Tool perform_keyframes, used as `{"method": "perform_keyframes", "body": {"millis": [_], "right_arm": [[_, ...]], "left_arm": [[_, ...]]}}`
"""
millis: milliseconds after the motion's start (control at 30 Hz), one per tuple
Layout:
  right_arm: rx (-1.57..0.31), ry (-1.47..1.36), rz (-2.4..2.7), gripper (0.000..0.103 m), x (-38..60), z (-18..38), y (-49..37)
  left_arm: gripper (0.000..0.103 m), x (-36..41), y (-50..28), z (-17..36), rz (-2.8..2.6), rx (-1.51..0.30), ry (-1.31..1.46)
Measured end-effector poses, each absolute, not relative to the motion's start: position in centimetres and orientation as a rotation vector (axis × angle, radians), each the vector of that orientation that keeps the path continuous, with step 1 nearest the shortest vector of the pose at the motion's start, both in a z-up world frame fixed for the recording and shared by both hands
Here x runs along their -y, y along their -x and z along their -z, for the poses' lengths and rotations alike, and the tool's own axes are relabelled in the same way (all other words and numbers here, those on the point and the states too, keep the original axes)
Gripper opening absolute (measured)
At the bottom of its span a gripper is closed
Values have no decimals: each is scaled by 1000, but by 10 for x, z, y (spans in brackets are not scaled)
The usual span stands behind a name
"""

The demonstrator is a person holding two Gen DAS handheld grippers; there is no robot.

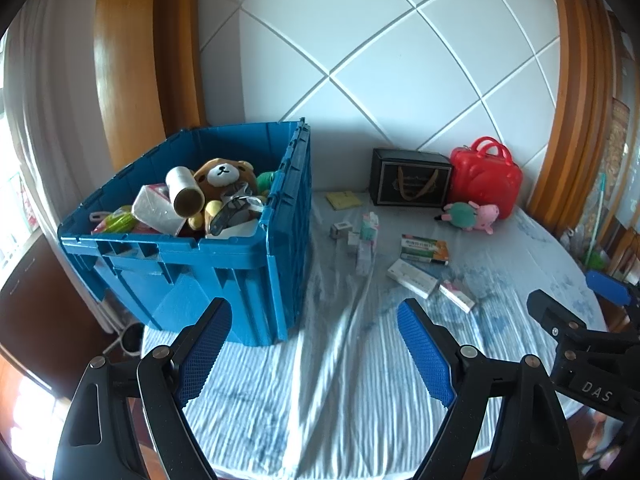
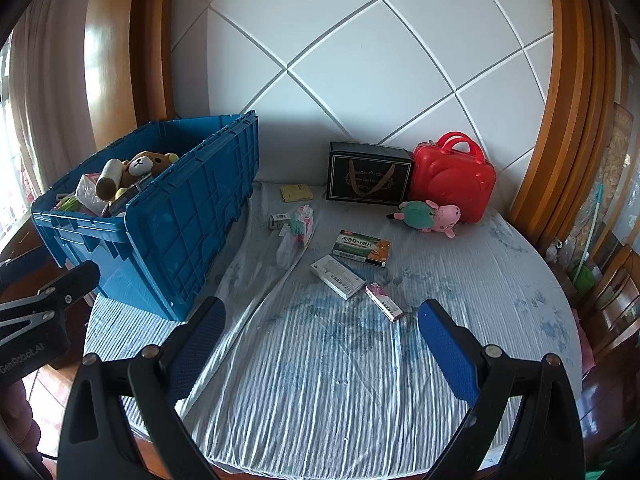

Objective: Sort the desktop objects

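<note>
A blue crate stands at the table's left, full of toys, a brown bear and a cardboard roll. Several medicine boxes lie mid-table: a green-orange box, a white box, a small pink-white box and a cluster of small boxes. A pink pig plush lies at the back. My left gripper and right gripper are both open and empty above the near table.
A black gift box and a red case stand against the back wall. A yellow pad lies near them. The table has a wrinkled blue-white cloth. Wooden chairs stand at the right.
</note>
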State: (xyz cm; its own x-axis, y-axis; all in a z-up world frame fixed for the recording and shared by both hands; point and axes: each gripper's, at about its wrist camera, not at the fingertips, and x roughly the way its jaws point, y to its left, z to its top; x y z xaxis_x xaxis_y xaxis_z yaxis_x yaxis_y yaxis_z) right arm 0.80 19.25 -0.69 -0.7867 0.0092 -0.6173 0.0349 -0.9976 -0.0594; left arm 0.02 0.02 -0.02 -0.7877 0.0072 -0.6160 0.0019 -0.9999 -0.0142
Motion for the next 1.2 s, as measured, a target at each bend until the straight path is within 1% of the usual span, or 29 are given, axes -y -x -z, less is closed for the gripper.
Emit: {"method": "perform_keyframes", "body": {"millis": [300, 433, 1200], "right_arm": [[-107, -1023, 2956, 98, -193, 6, -10], [-109, -1019, 2959, 98, -193, 7, -13], [-116, -1012, 2967, 98, -195, 0, -17]], "left_arm": [[86, -2, -8, 6, -2992, -20, 972], [86, -2, -6, -2, -2982, -7, 991], [86, -3, -18, -4, -2985, 1, 955]]}}
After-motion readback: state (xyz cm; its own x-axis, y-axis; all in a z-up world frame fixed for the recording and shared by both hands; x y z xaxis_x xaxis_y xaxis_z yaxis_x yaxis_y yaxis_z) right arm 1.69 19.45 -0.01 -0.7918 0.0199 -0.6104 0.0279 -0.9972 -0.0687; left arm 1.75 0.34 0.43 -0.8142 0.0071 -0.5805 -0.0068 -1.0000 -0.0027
